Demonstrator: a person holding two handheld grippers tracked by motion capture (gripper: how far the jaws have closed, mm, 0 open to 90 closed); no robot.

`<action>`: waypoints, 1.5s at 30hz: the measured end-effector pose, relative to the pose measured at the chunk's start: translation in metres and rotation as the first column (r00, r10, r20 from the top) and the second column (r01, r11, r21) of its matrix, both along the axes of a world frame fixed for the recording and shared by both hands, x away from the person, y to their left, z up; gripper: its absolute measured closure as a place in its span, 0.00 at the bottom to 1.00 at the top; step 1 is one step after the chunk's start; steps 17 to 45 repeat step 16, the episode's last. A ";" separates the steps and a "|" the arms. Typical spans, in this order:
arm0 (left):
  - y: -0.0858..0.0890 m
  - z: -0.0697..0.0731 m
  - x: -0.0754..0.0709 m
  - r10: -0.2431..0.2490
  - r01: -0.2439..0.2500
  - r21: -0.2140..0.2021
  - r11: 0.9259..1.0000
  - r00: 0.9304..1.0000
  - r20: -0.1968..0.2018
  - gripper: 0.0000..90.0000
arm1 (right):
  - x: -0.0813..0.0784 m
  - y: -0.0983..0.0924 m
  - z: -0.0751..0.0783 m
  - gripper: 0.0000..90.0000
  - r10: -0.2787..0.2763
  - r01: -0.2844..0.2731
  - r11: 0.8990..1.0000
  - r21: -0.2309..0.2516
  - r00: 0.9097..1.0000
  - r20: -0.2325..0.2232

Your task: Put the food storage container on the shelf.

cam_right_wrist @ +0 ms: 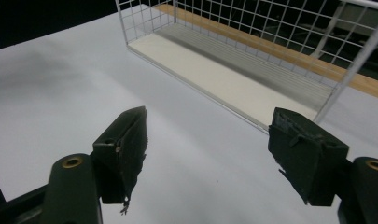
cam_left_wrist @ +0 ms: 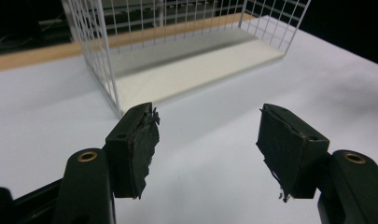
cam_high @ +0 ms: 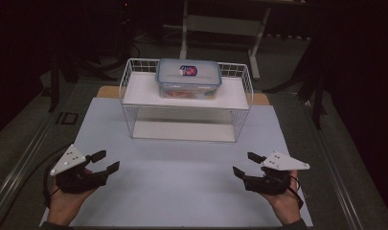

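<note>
Your landmark is the white wire rack (cam_high: 186, 112) standing at the middle of the pale surface (cam_high: 182, 177), and right on its upper shelf sits a clear lidded container (cam_high: 188, 78) with a blue-rimmed lid and a red and blue label, something reddish showing through its wall. You've got your left claw (cam_high: 107, 162) resting low on the surface, well short of the rack's near left corner, jaws spread wide with nothing between them; the grey three-cornered plate (cam_high: 68, 159) rides on top of it. In the left gripper view the same claw (cam_left_wrist: 207, 135) gapes open, worn pads (cam_left_wrist: 142, 147) frayed at the edges, and the rack's lower white shelf (cam_left_wrist: 196, 74) lies just beyond. Your right claw (cam_high: 244, 164) mirrors it, off the rack's near right corner, also held apart and empty. From the right gripper view that claw (cam_right_wrist: 207, 140) points toward the rack's bottom shelf (cam_right_wrist: 224, 79), with the wire grid wall (cam_right_wrist: 270, 28) rising behind.
</note>
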State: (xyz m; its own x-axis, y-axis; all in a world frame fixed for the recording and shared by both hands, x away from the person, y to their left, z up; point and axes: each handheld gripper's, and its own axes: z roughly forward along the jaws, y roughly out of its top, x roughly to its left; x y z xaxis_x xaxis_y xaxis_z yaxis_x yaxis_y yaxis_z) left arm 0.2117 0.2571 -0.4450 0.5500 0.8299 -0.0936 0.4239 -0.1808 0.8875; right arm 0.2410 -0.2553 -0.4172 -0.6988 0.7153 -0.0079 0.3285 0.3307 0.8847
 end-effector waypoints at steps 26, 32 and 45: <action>0.008 -0.023 -0.005 0.073 -0.073 0.015 0.997 0.997 0.006 0.38 | -0.016 -0.014 -0.027 0.23 -0.068 0.066 0.997 0.026 0.996 0.063; 0.008 -0.023 -0.005 0.073 -0.073 0.015 0.997 0.997 0.006 0.38 | -0.016 -0.014 -0.027 0.23 -0.068 0.066 0.997 0.026 0.996 0.063; 0.008 -0.023 -0.005 0.073 -0.073 0.015 0.997 0.997 0.006 0.38 | -0.016 -0.014 -0.027 0.23 -0.068 0.066 0.997 0.026 0.996 0.063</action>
